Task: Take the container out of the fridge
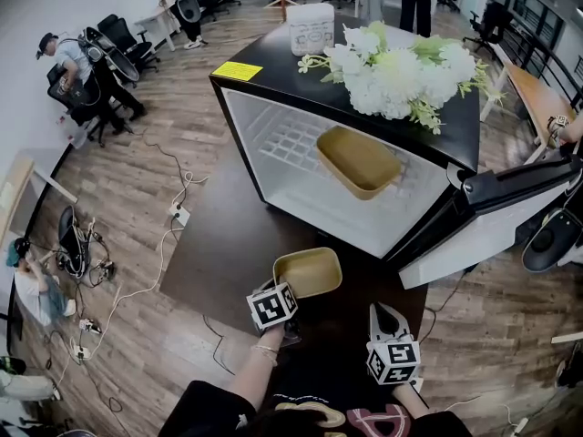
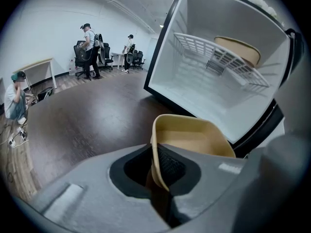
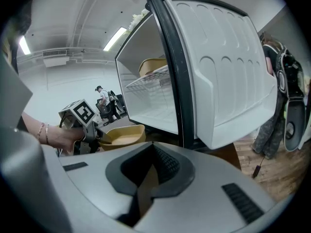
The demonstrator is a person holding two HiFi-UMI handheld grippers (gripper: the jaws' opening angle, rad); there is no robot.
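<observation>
A tan container (image 1: 310, 271) hangs just above the dark table (image 1: 228, 244), in front of the open fridge (image 1: 273, 144). My left gripper (image 1: 281, 290) is shut on its near rim; in the left gripper view the rim (image 2: 154, 155) is pinched between the pads. A second tan container (image 1: 358, 160) rests on the wire shelf inside the fridge (image 2: 237, 49). My right gripper (image 1: 383, 317) is shut and empty, low at the right, near the open fridge door (image 3: 228, 81). The right gripper view shows the held container (image 3: 122, 134) at the left.
White flowers (image 1: 401, 76), a white box (image 1: 311, 27) and a yellow note (image 1: 237, 70) lie on the fridge top. The door (image 1: 496, 217) swings out to the right. Cables and a power strip (image 1: 178, 213) lie on the floor at the left. People and office chairs stand farther back.
</observation>
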